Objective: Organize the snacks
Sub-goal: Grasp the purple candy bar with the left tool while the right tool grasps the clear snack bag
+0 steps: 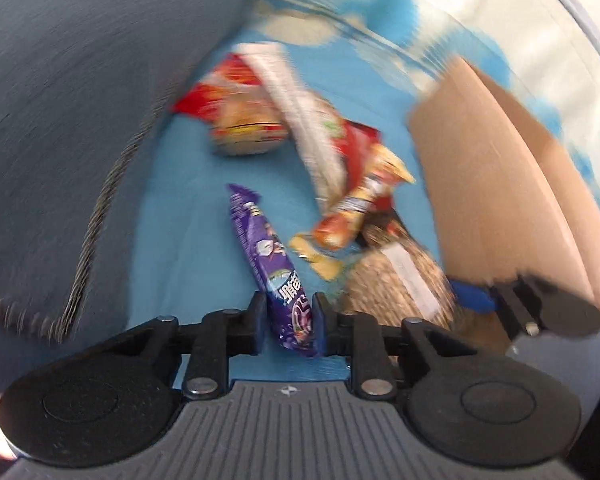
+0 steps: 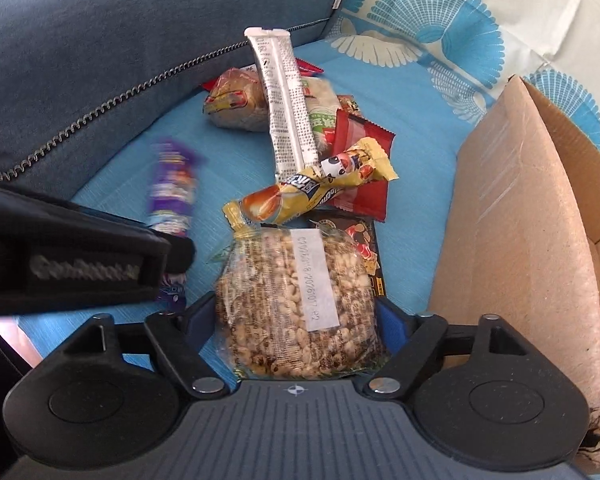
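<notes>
**Both tools loaded, snack pile in the middle, box at the right edge**

Far left of both views, the dark blue cushion [image 2: 100,40] with its corded seam takes up the whole upper left, walling in that side. Below it a strip of bare blue cloth [image 2: 112,168] gives the only open room.

Moving in: the left tool [image 1: 288,316] has its fingers drawn in tight on the lower end of the purple snack bar [image 1: 268,256], which points up the middle of the left wrist view. That view is motion-blurred, and the white characters on the wrapper cannot be read. In the right wrist view the same bar [image 2: 172,188] shows as a purple smear at centre left, the left tool's black body across its lower part.

Centre: the right tool [image 2: 296,320] is part-closed, a finger pressing on each side of the clear bag of puffed grain [image 2: 296,300]. Its white label reads something like "202607". Just above lies the pile: a yellow bar [image 2: 320,188] with a panda face, a long white sachet [image 2: 284,108] leaning over it, a red packet [image 2: 360,160], a dark packet [image 2: 364,248] partly under the bag.

Right: the open cardboard box [image 2: 520,220], its near wall close beside the pile and bag.
</notes>
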`<state>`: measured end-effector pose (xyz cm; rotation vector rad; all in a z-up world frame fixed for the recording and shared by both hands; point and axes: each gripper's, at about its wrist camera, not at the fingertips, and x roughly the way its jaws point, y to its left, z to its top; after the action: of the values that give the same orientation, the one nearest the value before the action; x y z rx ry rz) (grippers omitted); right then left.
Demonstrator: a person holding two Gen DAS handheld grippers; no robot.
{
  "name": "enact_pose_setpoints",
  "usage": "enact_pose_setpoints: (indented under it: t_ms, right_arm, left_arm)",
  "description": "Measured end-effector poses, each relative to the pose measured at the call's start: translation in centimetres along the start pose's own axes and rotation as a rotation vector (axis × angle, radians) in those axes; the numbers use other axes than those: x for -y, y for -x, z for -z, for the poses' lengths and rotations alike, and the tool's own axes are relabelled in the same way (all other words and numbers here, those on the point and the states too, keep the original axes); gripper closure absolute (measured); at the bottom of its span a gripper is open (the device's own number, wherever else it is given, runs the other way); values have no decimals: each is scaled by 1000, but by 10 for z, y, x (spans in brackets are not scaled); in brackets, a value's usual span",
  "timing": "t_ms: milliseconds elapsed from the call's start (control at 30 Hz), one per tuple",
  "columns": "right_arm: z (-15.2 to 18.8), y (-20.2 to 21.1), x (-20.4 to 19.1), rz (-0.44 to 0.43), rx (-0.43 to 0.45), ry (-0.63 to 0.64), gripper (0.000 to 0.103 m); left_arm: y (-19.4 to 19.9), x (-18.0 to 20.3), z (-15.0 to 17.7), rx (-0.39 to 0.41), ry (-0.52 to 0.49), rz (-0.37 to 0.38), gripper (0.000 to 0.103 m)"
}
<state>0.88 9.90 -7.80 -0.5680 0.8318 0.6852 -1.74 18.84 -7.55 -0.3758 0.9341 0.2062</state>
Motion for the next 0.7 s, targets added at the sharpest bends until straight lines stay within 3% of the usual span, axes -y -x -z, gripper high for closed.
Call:
enact_pose_setpoints:
  t_ms: [100, 233, 333, 400, 533, 700]
  right_arm:
    - [0, 1, 2, -16, 2, -23, 22]
    - [-1, 12, 0, -28, 32, -30, 22]
    - [0, 12, 0, -38, 20, -35, 22]
    - [1, 9, 3, -40, 0, -54, 21]
    - [1, 8, 6, -58, -13, -98, 21]
    - [1, 6, 6, -59, -14, -96, 21]
  left_arm:
    - [5, 14, -16, -11, -210, -4, 78]
    - [9, 12, -30, -31, -263, -7, 77]
    - [-3, 5, -21, -73, -210, -19, 77]
    - [-5, 7, -17, -51, -205, -63, 77]
    - [-18, -8, -7, -56, 18, -8, 75]
    - [-17, 5, -8, 14, -32, -87, 75]
